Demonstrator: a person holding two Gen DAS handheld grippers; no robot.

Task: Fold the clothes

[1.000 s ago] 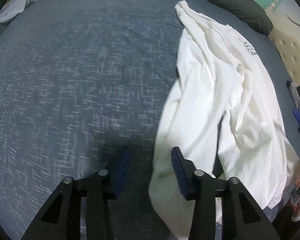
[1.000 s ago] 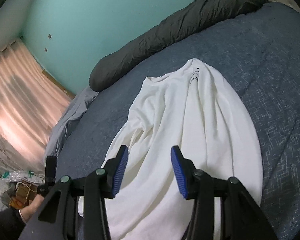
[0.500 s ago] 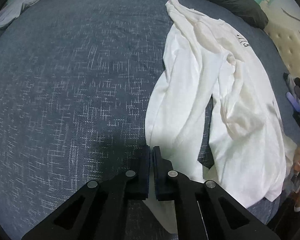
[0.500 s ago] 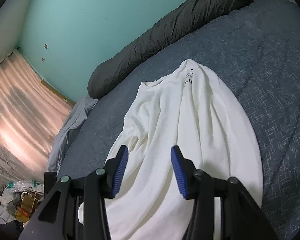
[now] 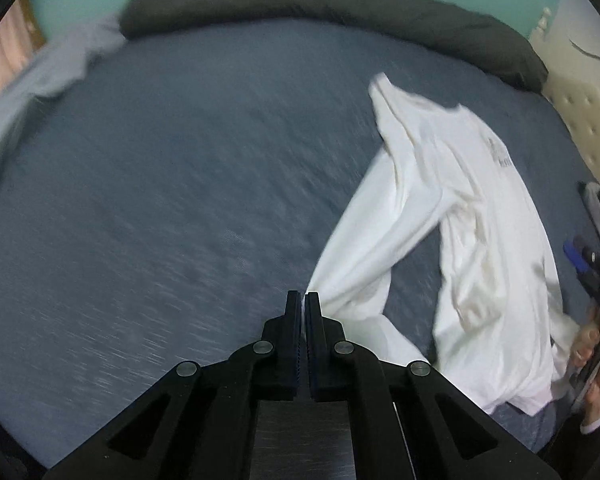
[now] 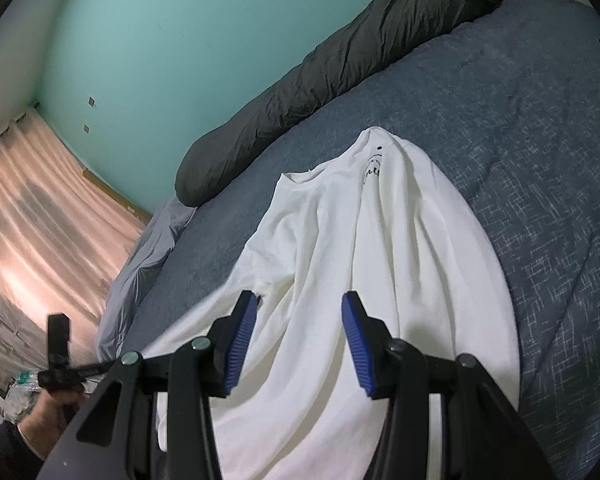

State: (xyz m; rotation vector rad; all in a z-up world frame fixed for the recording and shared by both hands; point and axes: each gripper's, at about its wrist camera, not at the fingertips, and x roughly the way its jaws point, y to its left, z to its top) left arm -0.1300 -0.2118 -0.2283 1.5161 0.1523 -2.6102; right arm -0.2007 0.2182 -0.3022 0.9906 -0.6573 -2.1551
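Note:
A white long-sleeved shirt [image 5: 480,220] lies lengthwise on the blue bedcover [image 5: 180,200], collar toward the far pillow, with a small dark print near the chest. My left gripper [image 5: 303,300] is shut on the end of its sleeve, and the cloth runs taut from the tips up and right to the shirt's body. In the right wrist view the shirt [image 6: 360,240] spreads below my right gripper [image 6: 298,320], which hangs open above its lower part with nothing between the blue pads [image 6: 240,332]. The left gripper [image 6: 58,356] shows blurred at the left, held by a hand.
A long dark grey pillow roll [image 6: 340,80] lines the far side of the bed along the teal wall. A light grey cloth [image 5: 40,80] lies at the bed's far-left edge. A cream tufted headboard [image 5: 580,112] stands at the right, and a pink curtain [image 6: 40,220] hangs beyond the bed.
My left gripper closed on the shirt's sleeve end and rose, pulling the sleeve taut off the bed. The right gripper stayed open in place.

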